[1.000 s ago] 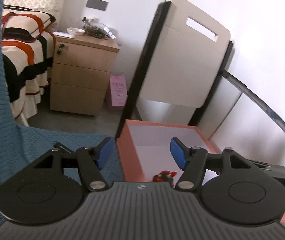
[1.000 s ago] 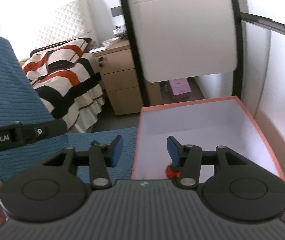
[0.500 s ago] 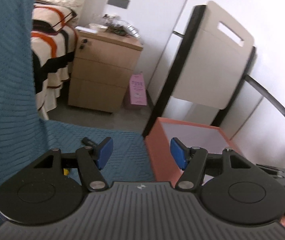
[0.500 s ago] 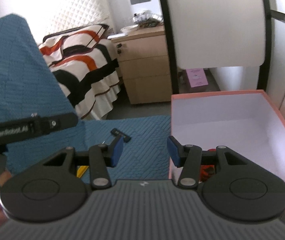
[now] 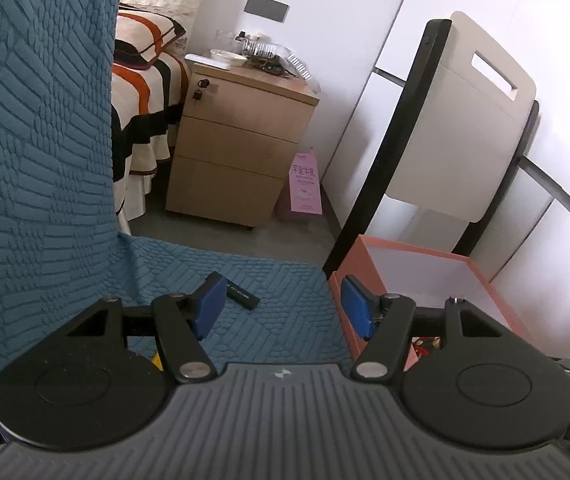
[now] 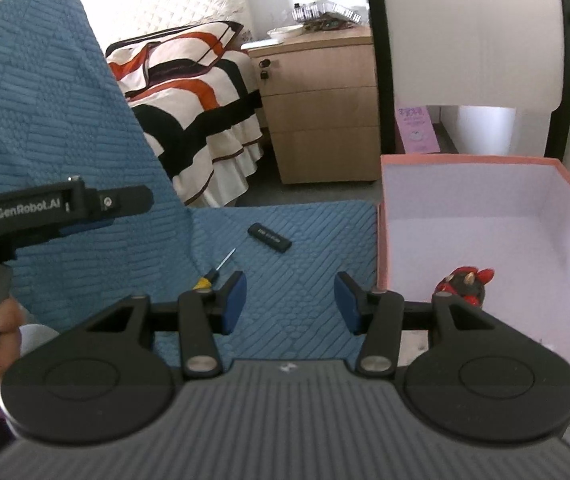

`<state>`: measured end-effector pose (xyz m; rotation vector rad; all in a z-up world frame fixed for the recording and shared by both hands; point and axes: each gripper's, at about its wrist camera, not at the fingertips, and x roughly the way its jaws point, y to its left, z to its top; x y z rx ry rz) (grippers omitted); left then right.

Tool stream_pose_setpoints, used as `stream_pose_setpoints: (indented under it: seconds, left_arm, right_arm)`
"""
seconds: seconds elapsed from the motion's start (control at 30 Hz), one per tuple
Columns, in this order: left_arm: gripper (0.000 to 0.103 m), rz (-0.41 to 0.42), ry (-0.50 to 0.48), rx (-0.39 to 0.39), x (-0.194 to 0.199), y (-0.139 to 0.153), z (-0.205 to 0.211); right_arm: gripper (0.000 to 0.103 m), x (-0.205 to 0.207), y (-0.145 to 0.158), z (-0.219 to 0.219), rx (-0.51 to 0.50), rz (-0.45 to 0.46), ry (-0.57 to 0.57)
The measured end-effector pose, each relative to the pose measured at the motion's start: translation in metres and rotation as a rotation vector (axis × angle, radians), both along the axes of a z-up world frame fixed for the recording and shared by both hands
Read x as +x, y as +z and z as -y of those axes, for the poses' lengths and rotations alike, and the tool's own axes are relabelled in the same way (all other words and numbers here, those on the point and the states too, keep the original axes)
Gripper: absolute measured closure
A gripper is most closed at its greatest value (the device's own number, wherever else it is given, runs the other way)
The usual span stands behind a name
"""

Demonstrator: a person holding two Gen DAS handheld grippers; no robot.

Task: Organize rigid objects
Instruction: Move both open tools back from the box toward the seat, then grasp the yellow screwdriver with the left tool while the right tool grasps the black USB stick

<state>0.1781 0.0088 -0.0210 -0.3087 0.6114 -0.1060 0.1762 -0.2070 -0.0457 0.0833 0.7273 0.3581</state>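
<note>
A pink box (image 6: 489, 208) with a white inside stands on the right of a blue quilted seat (image 6: 309, 248); it also shows in the left wrist view (image 5: 369, 268). A red and black toy figure (image 6: 465, 282) sits inside it. A black stick-shaped object (image 6: 269, 237) lies on the seat, seen also in the left wrist view (image 5: 241, 297). A small yellow-handled screwdriver (image 6: 215, 270) lies to its left. My right gripper (image 6: 289, 307) is open and empty above the seat. My left gripper (image 5: 279, 306) is open and empty, near the black stick.
The blue backrest (image 6: 41, 128) rises at the left. A wooden bedside cabinet (image 5: 237, 136), a striped bed (image 6: 189, 96), a folded white table with a black frame (image 5: 453, 120) and a pink carton (image 5: 305, 184) stand behind.
Both grippers have swung left, away from the box and over the seat. The black stick and the screwdriver have come into view. Both stay open.
</note>
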Motion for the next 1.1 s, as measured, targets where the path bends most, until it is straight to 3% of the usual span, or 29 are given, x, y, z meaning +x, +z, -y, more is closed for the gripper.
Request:
stream_pose_setpoints:
  seconds: [0.47, 0.83, 1.1]
  left_arm:
    - [0.034, -0.05, 0.013, 0.081, 0.001, -0.034, -0.031]
    - [0.034, -0.122, 0.018, 0.109, 0.018, -0.066, -0.043]
    - [0.034, -0.173, 0.005, 0.046, 0.049, -0.092, -0.045]
  right_arm:
    - [0.051, 0.003, -0.016, -0.01, -0.032, -0.013, 0.036]
    - [0.051, 0.035, -0.033, -0.035, -0.094, 0.014, 0.117]
    - [0.051, 0.072, -0.053, -0.05, -0.086, 0.023, 0.178]
